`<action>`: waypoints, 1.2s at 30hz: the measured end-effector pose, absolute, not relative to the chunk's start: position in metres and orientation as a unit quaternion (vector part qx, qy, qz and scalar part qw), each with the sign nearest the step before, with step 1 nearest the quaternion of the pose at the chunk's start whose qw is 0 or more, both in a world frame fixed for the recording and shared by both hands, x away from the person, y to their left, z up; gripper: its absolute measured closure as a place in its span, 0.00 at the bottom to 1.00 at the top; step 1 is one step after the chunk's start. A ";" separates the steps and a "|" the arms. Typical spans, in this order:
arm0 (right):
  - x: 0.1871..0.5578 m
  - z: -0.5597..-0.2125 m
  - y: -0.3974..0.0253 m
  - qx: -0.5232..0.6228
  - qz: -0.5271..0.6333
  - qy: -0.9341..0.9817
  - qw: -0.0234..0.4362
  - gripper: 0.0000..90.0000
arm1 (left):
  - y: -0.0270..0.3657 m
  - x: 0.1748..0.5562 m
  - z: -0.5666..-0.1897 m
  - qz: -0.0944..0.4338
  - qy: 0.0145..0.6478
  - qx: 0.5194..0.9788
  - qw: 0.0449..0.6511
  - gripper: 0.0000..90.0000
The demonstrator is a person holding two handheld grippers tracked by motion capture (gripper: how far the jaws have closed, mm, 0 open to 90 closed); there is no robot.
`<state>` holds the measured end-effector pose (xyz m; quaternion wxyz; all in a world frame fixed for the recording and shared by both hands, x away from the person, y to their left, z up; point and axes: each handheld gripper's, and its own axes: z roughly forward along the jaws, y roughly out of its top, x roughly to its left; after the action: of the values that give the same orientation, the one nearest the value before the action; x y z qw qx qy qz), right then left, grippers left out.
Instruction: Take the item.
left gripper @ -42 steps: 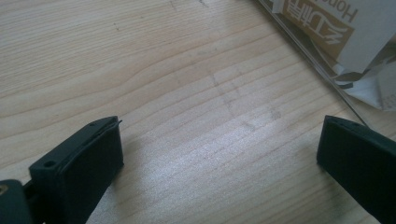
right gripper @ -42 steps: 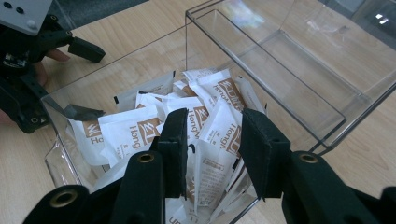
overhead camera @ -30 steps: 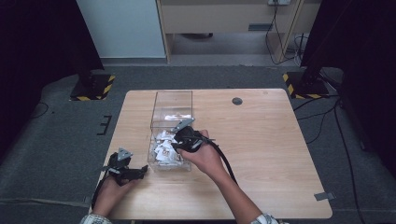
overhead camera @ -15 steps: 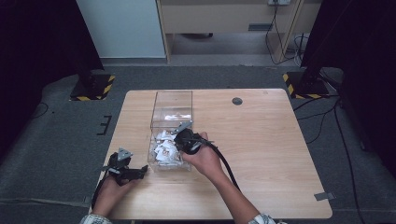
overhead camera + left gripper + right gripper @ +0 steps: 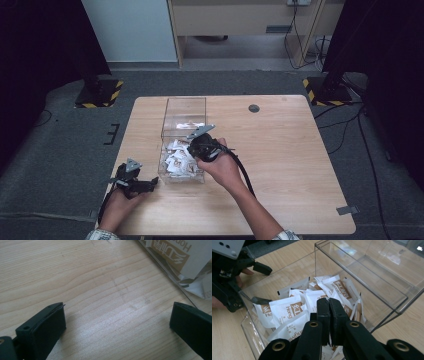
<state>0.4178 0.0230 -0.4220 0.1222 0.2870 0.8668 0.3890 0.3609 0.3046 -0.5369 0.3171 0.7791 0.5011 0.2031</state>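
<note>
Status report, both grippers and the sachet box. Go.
Right gripper shut, empty, above sachets in clear box. Left gripper open on table. Nothing in the way.

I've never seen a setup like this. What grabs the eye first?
A clear box at the middle of the wooden table, its near end heaped with white packets. The right hand-held gripper hangs over that heap, jaws shut. The left hand-held gripper rests open on bare wood beside the box.

A: What marks the left tool [image 5: 150, 184] and the right tool [image 5: 192, 145]?
B: Black bodies, flat black jaws, brass-ringed pivot screws, grey three-cornered top plates, trailing black cables.
A: Clothing?
B: Checked cuffs [image 5: 107, 234] at both wrists.
</note>
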 end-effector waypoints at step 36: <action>0.419 -0.398 0.005 0.298 0.426 0.846 0.114 0.97 | 0.305 0.361 -0.537 0.203 0.501 0.779 0.317 0.00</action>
<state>0.4194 0.0053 -0.3977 0.1141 0.2977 0.8465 0.4265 0.3610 0.3046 -0.5369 0.3171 0.7792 0.5010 0.2032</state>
